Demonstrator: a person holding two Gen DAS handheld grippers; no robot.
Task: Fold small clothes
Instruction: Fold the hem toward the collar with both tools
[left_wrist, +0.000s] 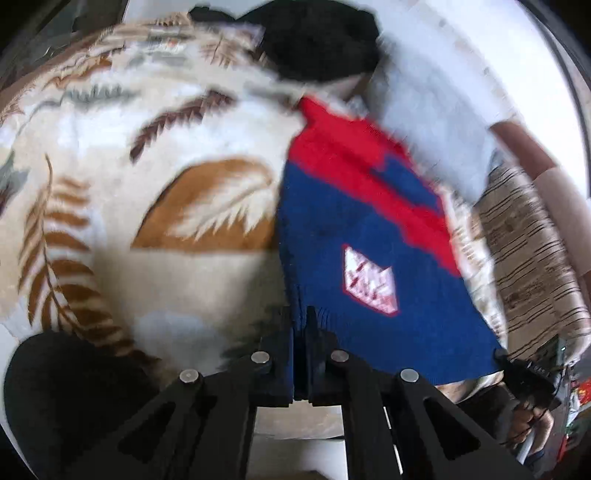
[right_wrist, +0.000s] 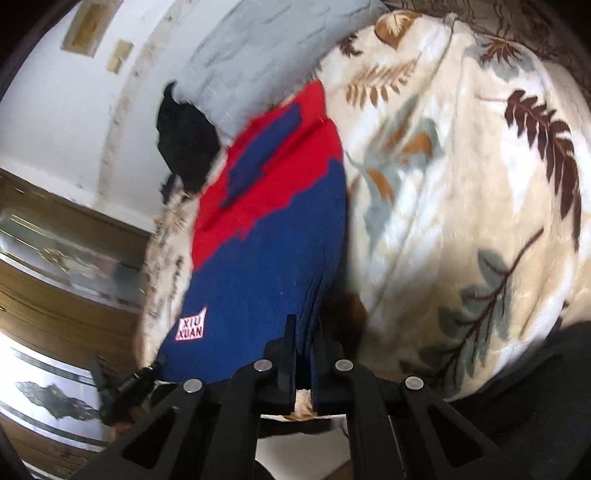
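Closest to me, my left tool (left_wrist: 300, 325) was clamped on the ribbed hem of the small sweater (left_wrist: 369, 251), its two black fingers (left_wrist: 284, 332) pressed tight on the navy knit. My right tool (right_wrist: 303, 334) pinched the same hem at the other corner, fingers (right_wrist: 289, 332) closed on the fabric. Between the two grips the sweater hung stretched and lifted above the bed, navy in its lower part and red toward the top, with a white patch (right_wrist: 191, 325) near the hem. From the left wrist view, the right tool showed at the hem's far corner (left_wrist: 517, 369). Behind the sweater lay the cream blanket (left_wrist: 129, 166) printed with brown and grey leaves, covering the bed. Farther off, a black garment (left_wrist: 321, 40) and a pale grey one (right_wrist: 266, 48) were bunched together by the white wall (right_wrist: 48, 110).
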